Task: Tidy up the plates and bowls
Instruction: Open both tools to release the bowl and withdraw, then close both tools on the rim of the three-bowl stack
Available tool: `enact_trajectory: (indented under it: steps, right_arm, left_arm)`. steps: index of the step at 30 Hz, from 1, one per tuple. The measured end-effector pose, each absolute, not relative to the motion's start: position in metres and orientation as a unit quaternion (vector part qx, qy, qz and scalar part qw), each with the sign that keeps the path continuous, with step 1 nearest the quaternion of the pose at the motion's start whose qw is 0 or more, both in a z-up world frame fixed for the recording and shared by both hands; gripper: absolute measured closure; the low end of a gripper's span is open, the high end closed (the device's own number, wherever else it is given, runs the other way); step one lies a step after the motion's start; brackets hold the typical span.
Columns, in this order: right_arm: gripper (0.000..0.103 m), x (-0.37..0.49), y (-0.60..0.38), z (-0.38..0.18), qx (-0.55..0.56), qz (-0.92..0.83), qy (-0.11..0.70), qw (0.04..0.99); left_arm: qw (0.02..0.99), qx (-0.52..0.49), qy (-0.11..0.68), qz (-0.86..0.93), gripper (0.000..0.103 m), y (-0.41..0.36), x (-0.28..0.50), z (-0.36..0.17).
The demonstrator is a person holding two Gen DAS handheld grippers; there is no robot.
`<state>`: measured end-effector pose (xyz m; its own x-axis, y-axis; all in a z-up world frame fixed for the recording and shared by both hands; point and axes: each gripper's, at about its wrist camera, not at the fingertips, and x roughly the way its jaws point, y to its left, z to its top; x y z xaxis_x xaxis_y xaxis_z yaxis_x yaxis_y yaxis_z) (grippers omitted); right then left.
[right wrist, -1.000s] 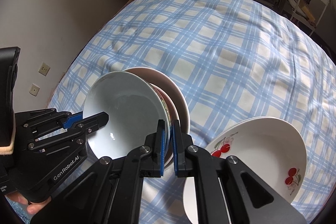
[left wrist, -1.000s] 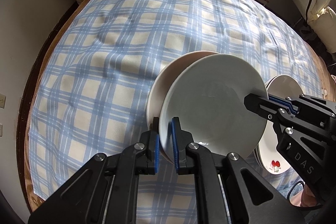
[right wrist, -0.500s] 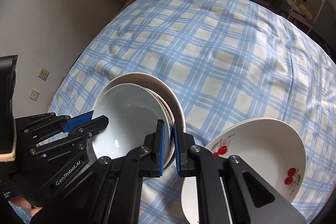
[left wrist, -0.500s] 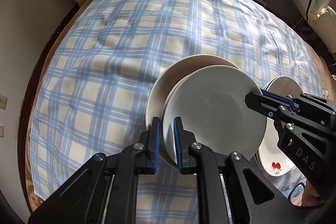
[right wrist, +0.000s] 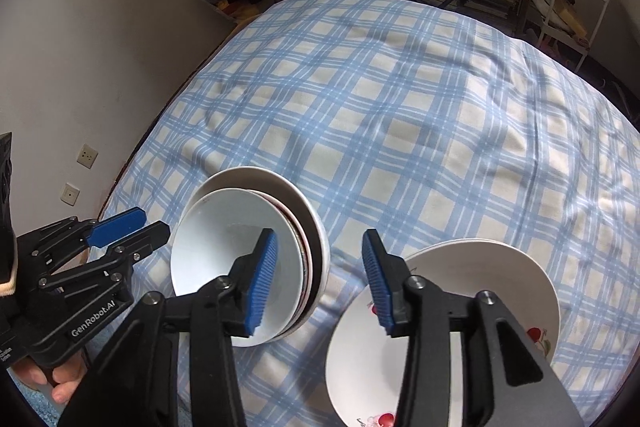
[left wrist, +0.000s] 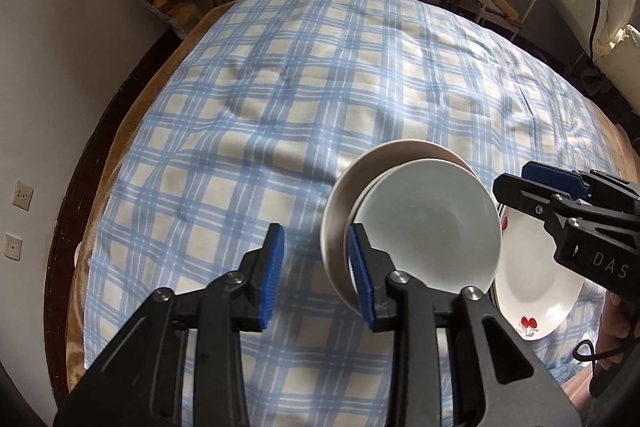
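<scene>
Both tongs are released: the left tongs (left wrist: 316, 273) stand spread at the near rim of the bowl stack (left wrist: 424, 227), and the right tongs (right wrist: 320, 279) stand spread between that stack and the cherry-patterned plates (right wrist: 480, 291), gripping nothing. The bowl stack, a pale bowl nested inside larger white bowls, rests on the blue plaid tablecloth (left wrist: 320, 87) covering the table. The cherry-patterned plates lie on the cloth just beside the stack, on its right.
</scene>
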<state>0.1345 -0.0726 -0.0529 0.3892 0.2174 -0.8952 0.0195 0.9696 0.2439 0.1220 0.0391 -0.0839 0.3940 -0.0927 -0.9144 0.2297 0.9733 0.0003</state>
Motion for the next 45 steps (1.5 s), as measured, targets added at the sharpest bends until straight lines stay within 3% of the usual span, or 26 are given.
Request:
enact_trajectory:
  steps: [1,6,13,45]
  right_arm:
    - [0.049,0.134,-0.075,-0.052,0.108,0.055,0.547,0.828]
    - [0.032,0.136,-0.088,-0.053,0.108,0.033,0.549,0.828]
    - [0.002,0.138,-0.1,-0.061,0.099,0.008,0.559,0.823]
    - [0.0,0.143,-0.11,-0.093,0.096,-0.014,0.612,0.785]
  left_arm:
    - [0.838,0.061,0.535,-0.091,0.047,0.043,0.123,-0.082]
    - [0.838,0.073,0.538,-0.061,0.041,0.053,0.132,-0.086]
    - [0.828,0.088,0.551,-0.049,0.015,0.053,0.139,-0.093]
    - [0.784,0.039,0.617,-0.045,0.013,0.069,0.159,-0.123]
